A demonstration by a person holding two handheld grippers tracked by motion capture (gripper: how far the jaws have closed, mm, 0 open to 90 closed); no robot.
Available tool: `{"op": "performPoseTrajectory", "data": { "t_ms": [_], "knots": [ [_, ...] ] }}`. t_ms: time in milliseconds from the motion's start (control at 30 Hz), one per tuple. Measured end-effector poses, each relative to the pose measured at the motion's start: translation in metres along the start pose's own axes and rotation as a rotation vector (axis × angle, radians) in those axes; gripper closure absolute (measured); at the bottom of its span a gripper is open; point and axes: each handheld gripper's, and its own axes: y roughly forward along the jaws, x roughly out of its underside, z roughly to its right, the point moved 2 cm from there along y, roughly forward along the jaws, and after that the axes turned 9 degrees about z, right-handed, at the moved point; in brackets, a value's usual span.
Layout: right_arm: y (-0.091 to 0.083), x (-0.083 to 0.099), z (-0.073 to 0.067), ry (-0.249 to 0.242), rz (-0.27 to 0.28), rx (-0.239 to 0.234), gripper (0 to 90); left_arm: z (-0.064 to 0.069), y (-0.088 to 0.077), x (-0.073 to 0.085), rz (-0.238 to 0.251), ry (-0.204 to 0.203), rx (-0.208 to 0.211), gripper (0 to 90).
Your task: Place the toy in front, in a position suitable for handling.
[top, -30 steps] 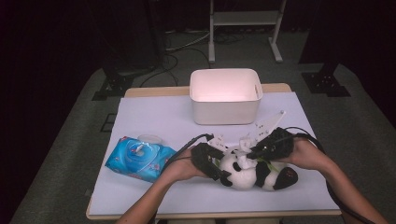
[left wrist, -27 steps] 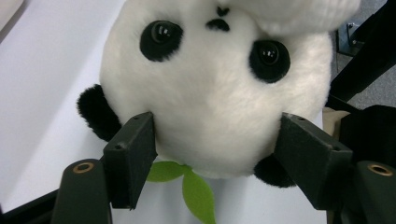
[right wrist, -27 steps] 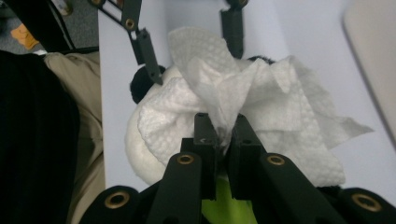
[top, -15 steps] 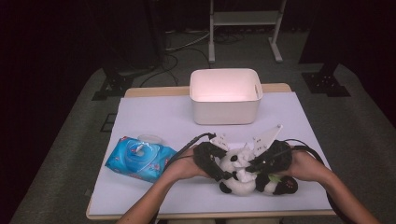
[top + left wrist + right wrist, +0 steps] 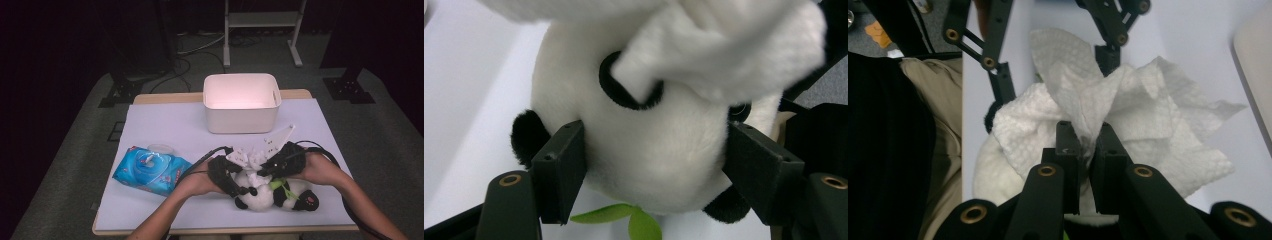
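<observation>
Right, the person is working over a black-and-white plush panda toy [image 5: 272,195] that is lying on the white table cover [image 5: 165,130] near the front edge, just right of centre. The left gripper [image 5: 245,189] is gripping the panda's round white head: in the left gripper view its two black pads are pressing into the fur on either side of the plush panda [image 5: 659,150], jaws standing fairly wide around it, and they have just been closing in a little on that head. A green fabric leaf [image 5: 629,217] is poking out beneath. The right gripper [image 5: 260,172] is pinching a crumpled white paper wipe [image 5: 1108,110], jaws nearly together with a fold of the tissue clamped between them, and the wipe is lying right on top of the panda's head. Behind the toy, a white rectangular plastic bin [image 5: 241,102] is sitting towards the back of the table. Off to the left, a blue soft pack of wet wipes [image 5: 150,170] is lying flat, well apart from the panda.
</observation>
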Motion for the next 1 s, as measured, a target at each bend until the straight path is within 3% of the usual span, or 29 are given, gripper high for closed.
{"op": "performPoseTrajectory", "data": {
  "t_ms": [300, 433, 600, 667, 1000],
  "knots": [
    [-0.013, 0.027, 0.006, 0.07, -0.035, 0.023, 82.9, -0.001, -0.002, -0.002, -0.003, -0.013, -0.001, 24.8],
    [-0.015, 0.036, 0.003, 0.085, -0.022, 0.009, 83.0, -0.003, -0.006, -0.004, 0.01, -0.032, 0.003, 20.6],
    [-0.014, 0.04, -0.006, 0.077, -0.031, -0.02, 83.0, -0.002, -0.01, -0.009, 0.011, -0.05, 0.007, 15.9],
    [-0.014, 0.04, -0.01, 0.075, -0.034, -0.036, 82.9, -0.001, -0.009, -0.01, 0.004, -0.036, 0.016, 17.8],
    [-0.012, 0.03, -0.011, 0.048, -0.035, -0.025, 82.8, 0.001, -0.003, -0.008, -0.014, -0.025, 0.03, 22.6]
  ]
}}
